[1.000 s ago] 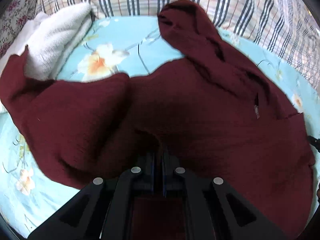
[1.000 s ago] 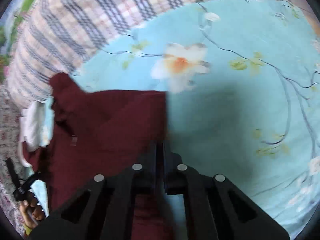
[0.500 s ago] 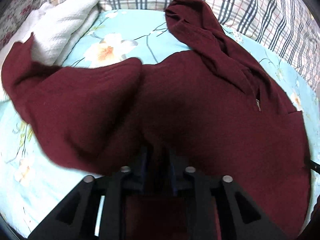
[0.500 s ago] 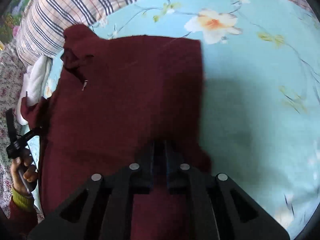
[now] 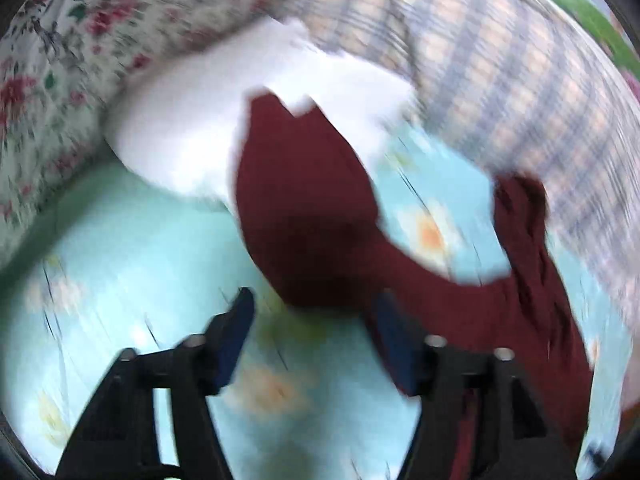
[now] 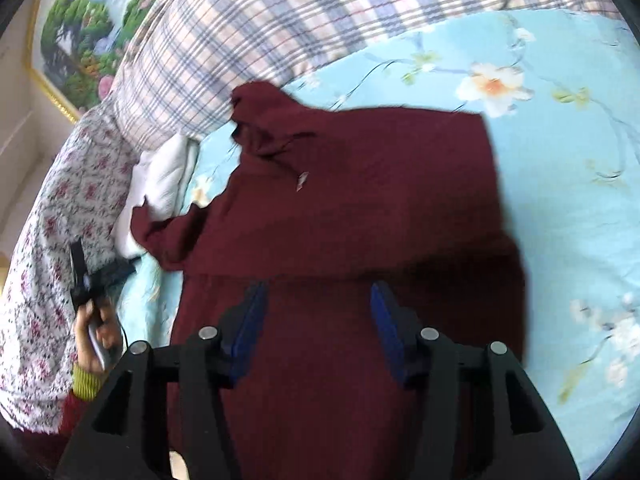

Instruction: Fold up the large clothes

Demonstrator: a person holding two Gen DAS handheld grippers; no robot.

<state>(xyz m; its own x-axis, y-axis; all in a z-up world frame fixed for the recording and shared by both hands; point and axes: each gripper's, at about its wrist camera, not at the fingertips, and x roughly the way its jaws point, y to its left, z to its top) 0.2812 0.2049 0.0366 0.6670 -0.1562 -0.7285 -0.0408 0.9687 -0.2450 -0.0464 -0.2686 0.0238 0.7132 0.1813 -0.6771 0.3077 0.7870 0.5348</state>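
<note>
Both my jaws are opening now and nothing is pinched between them: the left gripper (image 5: 312, 332) stands spread over the blue flowered sheet (image 5: 120, 240), and the right gripper (image 6: 316, 320) stands spread just above the sweater (image 6: 360, 208). The dark red sweater lies on the bed, its bottom part turned up over the body, its hood at the far side against the checked quilt (image 6: 280, 20), and one sleeve stretched out to the left onto a white towel (image 6: 164, 180).

I judge that the step is to let go of the fold cleanly. To do it well, I should lift both grippers straight off, so that no pad drags the cloth, then take that loose sleeve.

My left view is much blurred, so the sleeve end is hard to make out. The near hem hides behind my right fingers (image 6: 248, 320). Whether the fold is even underneath, I cannot tell.
</note>
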